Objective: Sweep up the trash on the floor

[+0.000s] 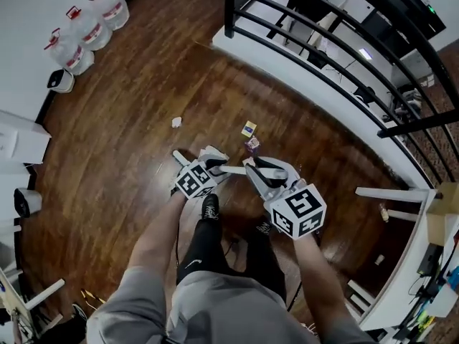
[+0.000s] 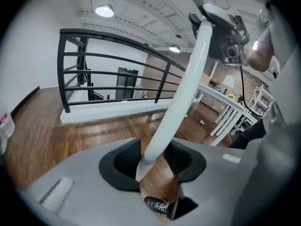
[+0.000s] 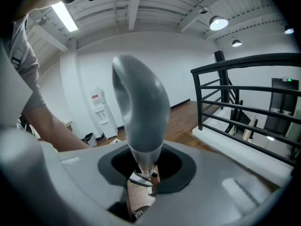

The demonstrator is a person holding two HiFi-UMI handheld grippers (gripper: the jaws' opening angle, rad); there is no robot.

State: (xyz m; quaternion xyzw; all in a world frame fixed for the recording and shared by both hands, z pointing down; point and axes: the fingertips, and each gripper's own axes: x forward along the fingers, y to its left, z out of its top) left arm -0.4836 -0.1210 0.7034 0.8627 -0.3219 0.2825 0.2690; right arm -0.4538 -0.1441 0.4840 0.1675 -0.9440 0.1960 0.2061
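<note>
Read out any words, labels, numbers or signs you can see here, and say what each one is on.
No text is legible.
Water jugs: red labels, too small to read.
Small carton on the floor: print too small.
Green sign over the far door: blurred.
Water dispenser: red label, blurred.
Marker cubes: patterns only, no words.

- The jugs (image 1: 90, 27) stand in a row on the floor (image 1: 129, 142) at the far left, against the wall.
- The railing (image 1: 323, 56) runs across the far right.
- A paper scrap (image 1: 176, 122) lies ahead of the left gripper (image 1: 212, 160).
- A small box (image 1: 249, 128) lies right of it, with another scrap (image 1: 252, 145) just nearer.
- The right gripper (image 1: 267, 172) is beside the left one.
- A pole (image 2: 181, 95) sits in the left jaws and a handle (image 3: 141, 112) in the right jaws.
</note>
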